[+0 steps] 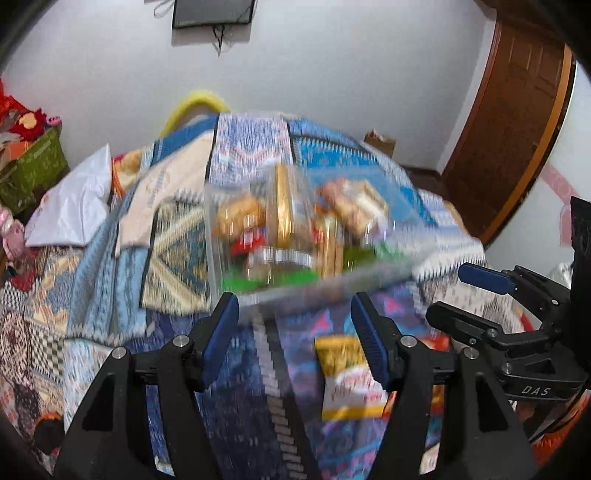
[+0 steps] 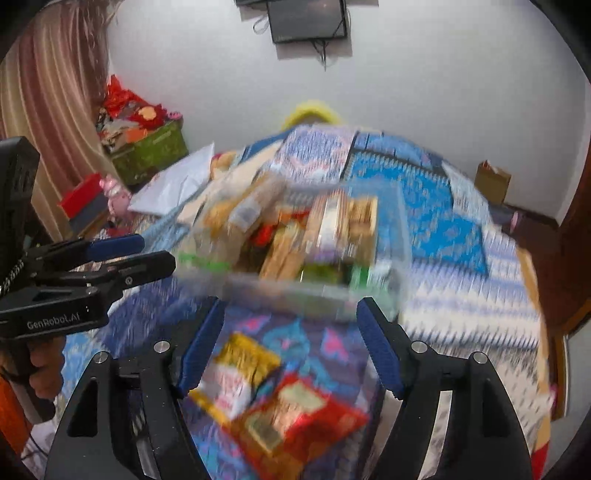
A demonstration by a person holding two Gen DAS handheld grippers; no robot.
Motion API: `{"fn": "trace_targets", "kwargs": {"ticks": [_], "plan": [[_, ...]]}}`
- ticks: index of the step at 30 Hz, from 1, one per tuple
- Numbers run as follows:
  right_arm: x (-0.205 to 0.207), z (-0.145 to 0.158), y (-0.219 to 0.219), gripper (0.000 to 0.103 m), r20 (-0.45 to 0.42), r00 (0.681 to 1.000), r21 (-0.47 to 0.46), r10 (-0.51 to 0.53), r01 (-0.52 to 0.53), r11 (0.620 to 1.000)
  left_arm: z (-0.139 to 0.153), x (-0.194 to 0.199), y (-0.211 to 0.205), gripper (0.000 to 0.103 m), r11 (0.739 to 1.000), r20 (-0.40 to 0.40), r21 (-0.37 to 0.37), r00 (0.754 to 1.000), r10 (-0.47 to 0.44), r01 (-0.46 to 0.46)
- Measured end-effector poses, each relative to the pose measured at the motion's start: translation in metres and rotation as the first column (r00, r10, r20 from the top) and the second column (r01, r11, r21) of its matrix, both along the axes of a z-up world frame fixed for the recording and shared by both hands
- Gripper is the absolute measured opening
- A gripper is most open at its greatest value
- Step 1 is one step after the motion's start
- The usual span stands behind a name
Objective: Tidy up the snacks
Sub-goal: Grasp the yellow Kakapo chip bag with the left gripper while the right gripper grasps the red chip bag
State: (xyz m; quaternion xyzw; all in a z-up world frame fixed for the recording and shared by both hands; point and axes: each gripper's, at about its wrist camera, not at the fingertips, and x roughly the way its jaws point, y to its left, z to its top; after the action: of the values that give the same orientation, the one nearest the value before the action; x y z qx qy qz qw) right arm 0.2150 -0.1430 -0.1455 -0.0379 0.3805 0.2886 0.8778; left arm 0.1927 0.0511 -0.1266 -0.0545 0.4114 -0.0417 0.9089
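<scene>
Both the left gripper (image 1: 295, 325) and right gripper (image 2: 291, 332) are hanging with fingers apart, holding nothing. Two loose packets, yellow packet (image 2: 236, 373) and red packet (image 2: 295, 421), are lying on the bedspread (image 2: 461, 229) just before the clear bin (image 2: 295, 288) (already holding snacks). Judging so, packing is underway; next, closing on a packet.

A white wall (image 2: 424, 92) stands at the back with a dark screen (image 2: 308, 20) hung high on it. A brown wooden door (image 1: 509, 122) is on the right. A striped curtain (image 2: 48, 103) hangs on the left. The bed (image 1: 92, 266) has a blue patterned blanket.
</scene>
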Motion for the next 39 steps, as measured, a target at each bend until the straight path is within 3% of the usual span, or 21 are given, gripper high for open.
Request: {"fn": "trace_targets", "kwargs": {"ticks": [10,12,15,23,32,39], "plan": [[-0.021,-0.058,-0.008,0.072,-0.136,0.989,-0.058,-0.057,0.05,0.997,-0.056,-0.034,-0.002,0.063,1.0,-0.118,0.002,0.993,0.013,-0.013],[-0.019,-0.061,-0.013,0.072,-0.135,0.987,-0.068,-0.092,0.083,0.994,-0.06,-0.038,-0.004,0.063,1.0,-0.122,-0.001,0.993,0.007,-0.007],[-0.019,-0.066,-0.022,0.082,-0.158,0.981,-0.046,-0.11,0.104,0.993,-0.064,-0.039,-0.011,0.063,1.0,-0.125,-0.001,0.992,-0.013,0.013],[-0.02,-0.081,-0.022,0.085,-0.227,0.97,-0.024,-0.092,0.088,0.996,-0.065,-0.033,-0.033,0.063,0.997,-0.111,-0.01,0.991,-0.071,0.071],[-0.024,-0.078,-0.018,0.052,-0.188,0.98,0.007,-0.059,0.061,0.998,-0.08,-0.016,-0.038,0.063,0.997,-0.16,-0.048,0.984,-0.074,0.067],[-0.026,-0.073,-0.04,0.046,-0.182,0.98,0.056,-0.076,0.088,0.995,-0.092,-0.004,-0.056,0.064,0.995,-0.187,-0.058,0.978,-0.094,0.085]]}}
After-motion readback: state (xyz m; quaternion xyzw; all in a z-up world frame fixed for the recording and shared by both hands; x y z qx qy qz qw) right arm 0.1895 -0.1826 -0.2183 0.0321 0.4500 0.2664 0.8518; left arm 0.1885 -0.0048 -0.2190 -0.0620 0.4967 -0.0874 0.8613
